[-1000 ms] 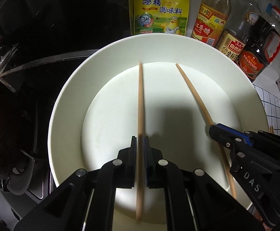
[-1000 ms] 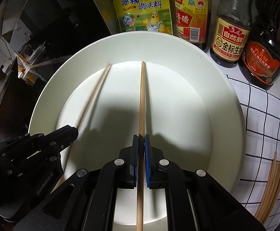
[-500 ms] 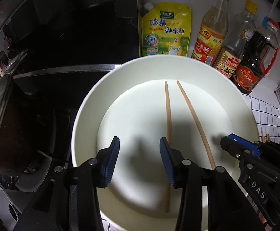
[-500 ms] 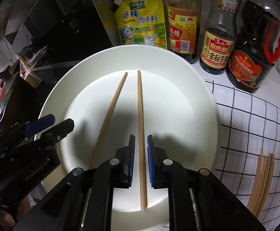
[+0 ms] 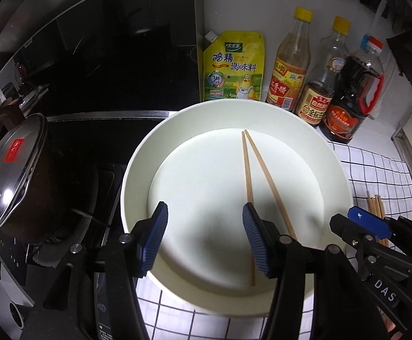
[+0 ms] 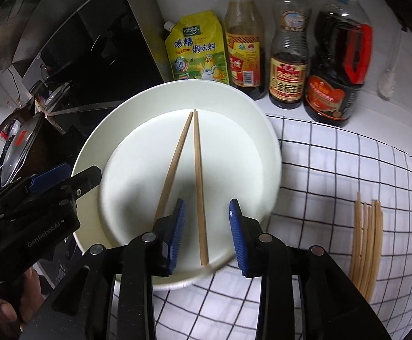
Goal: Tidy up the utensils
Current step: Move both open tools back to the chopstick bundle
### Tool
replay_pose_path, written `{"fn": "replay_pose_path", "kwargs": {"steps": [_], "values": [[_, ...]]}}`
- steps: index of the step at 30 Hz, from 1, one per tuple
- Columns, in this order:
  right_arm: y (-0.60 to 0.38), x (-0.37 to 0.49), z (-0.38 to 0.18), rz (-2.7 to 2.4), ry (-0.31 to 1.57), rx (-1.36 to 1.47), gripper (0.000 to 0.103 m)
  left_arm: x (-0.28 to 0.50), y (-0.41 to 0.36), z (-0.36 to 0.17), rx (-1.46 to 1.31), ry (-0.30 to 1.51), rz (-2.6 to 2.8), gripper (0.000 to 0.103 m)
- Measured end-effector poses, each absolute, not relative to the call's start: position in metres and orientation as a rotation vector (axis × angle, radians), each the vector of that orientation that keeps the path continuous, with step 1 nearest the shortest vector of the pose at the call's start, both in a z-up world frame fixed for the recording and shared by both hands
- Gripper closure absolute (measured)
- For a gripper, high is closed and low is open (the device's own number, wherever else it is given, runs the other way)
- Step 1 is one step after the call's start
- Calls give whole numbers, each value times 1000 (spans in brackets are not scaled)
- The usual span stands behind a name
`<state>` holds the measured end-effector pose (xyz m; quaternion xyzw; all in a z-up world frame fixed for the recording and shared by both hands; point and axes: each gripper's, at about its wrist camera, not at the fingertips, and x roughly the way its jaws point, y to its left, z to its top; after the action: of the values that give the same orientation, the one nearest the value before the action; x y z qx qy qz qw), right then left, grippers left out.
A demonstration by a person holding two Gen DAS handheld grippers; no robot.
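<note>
Two wooden chopsticks lie in a white plate (image 5: 138, 175) (image 6: 268, 153), their far tips meeting in a narrow V. The left chopstick (image 5: 247, 181) (image 6: 174, 164) passes under my left gripper's right finger. The right chopstick (image 5: 268, 175) (image 6: 199, 187) lies loose between the pads of my right gripper (image 6: 207, 233), untouched. My left gripper (image 5: 206, 239) hovers above the plate's near half with nothing between its pads. Both grippers' jaws are opening. Each gripper also shows at the other view's edge, the right gripper (image 5: 358, 223) and the left gripper (image 6: 64, 177).
Several more chopsticks (image 6: 367, 243) (image 5: 375, 206) lie on the checked cloth (image 6: 347, 170) right of the plate. A yellow seasoning pouch (image 5: 234, 70) and three sauce bottles (image 5: 347, 96) stand behind it. A lidded pot (image 5: 10, 170) sits on the dark stove at left.
Both grippers were shut on a chopstick each; they have let go, opened and risen back from the plate. The chopsticks now lie on the plate with far tips together.
</note>
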<state>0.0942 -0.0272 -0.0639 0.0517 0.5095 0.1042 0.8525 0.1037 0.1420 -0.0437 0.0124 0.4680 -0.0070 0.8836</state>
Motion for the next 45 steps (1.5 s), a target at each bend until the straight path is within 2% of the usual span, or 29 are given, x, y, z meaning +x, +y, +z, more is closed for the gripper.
{"fn": "replay_pose_path", "kwargs": {"steps": [6,13,19,23,34,45], "values": [[-37,71,-56,213,1058,107,67,85,137,-39,15,968,-15,42],[-60,46,-53,195,1061,115,63,61,117,-36,23,962,-42,32],[-88,22,-52,153,1074,127,59,46,91,-32,39,952,-69,16],[-115,10,-52,104,1079,141,56,39,70,-33,46,958,-102,12],[-200,-28,-70,-15,1118,239,54,25,-12,-41,110,965,-237,11],[-252,-37,-101,-75,1144,187,53,21,-71,-72,154,1021,-251,11]]}}
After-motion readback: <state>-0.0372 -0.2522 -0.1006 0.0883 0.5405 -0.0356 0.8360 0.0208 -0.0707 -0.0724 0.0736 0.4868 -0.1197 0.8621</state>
